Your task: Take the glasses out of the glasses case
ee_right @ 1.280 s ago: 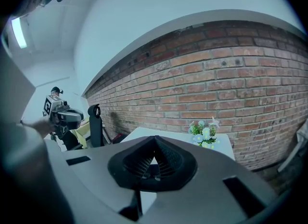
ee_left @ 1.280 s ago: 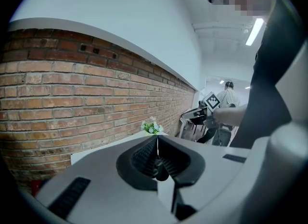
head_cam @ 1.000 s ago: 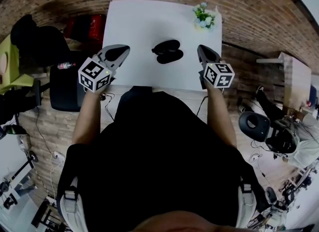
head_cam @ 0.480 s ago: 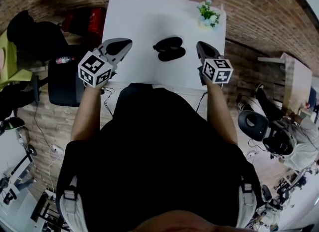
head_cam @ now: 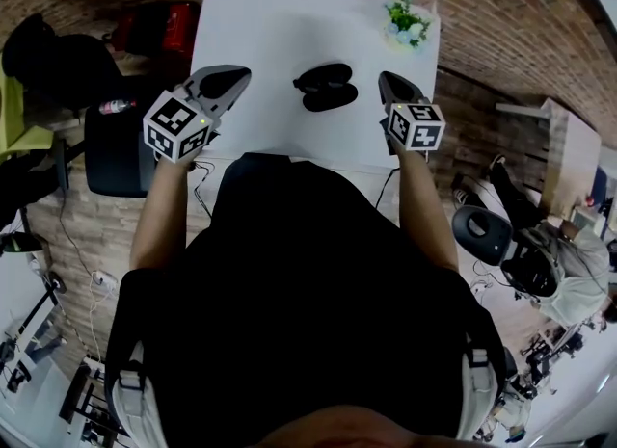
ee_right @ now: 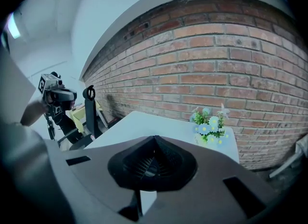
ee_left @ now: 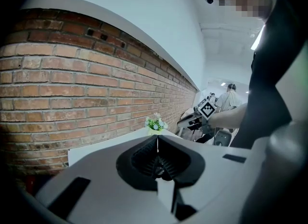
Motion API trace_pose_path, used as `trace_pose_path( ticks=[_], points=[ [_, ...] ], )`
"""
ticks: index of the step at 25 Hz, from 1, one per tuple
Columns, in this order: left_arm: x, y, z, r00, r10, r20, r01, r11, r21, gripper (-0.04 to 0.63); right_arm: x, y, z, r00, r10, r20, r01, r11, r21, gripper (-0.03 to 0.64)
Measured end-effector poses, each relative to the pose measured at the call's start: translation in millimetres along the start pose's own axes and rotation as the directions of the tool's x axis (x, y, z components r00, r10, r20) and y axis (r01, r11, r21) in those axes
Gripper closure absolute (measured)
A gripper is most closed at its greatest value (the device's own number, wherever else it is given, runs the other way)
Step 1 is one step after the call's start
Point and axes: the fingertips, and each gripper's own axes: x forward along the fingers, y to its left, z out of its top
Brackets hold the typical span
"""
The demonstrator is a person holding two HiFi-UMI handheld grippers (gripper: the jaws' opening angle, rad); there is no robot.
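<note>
As seen from the head view, white table [head_cam: 280, 37] set against brick wall [head_cam: 501, 22]. Left gripper [head_cam: 231, 78] held over near-left table edge, jaws pressed together on nothing. Right gripper [head_cam: 390, 85] held over near-right edge, jaws likewise pressed together, empty. Dark glasses case [head_cam: 326, 87] flat on table between both grippers, apart from each; seemingly open in 2 halves, contents indistinct. Small flower pot [head_cam: 407, 24] at far-right corner.

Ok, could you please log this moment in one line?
left gripper: shut, empty | right gripper: shut, empty | case: on table, untouched
</note>
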Motion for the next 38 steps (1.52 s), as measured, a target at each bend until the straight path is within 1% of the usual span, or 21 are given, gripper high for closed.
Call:
trace_pose_path(
  ticks=[4,10,14,19,23,28,33,38],
  points=[
    [-1,8,3,1.0,0.021,0.003,-0.021,1.0,-0.004,0.583,10,1,-10,0.999,0.011,-0.034,-0.012,1.0,-0.018,0.601],
    [4,14,1,1.0,0.021,0.004,-0.021,1.0,-0.011,0.583,24,2,-26,0.996,0.023,-0.081,-0.026,0.999,-0.03,0.601],
    [1,18,-3,1.0,0.023,-0.001,-0.023,0.999,-0.024,0.583,34,10,-30,0.993,0.031,-0.113,-0.04,0.997,-0.071,0.601],
    [-3,22,-7,0.999,0.04,0.014,-0.039,0.999,-0.03,0.583,47,16,-40,0.987,0.044,-0.157,-0.062,0.992,-0.113,0.601],
    [-5,32,-15,0.999,0.044,0.006,-0.043,0.998,-0.041,0.583,62,27,-45,0.98,0.059,-0.191,-0.086,0.987,-0.137,0.601],
    [-7,40,-21,0.999,0.046,0.001,-0.046,0.997,-0.055,0.583,75,34,-57,0.971,0.082,-0.227,-0.117,0.983,-0.143,0.601],
    [-7,44,-28,0.999,0.047,-0.004,-0.047,0.996,-0.072,0.583,86,35,-75,0.953,0.074,-0.293,-0.139,0.968,-0.21,0.601],
    [-8,49,-37,0.999,0.05,-0.011,-0.051,0.994,-0.092,0.583,97,39,-87,0.942,0.08,-0.327,-0.163,0.958,-0.235,0.595]
  ],
)
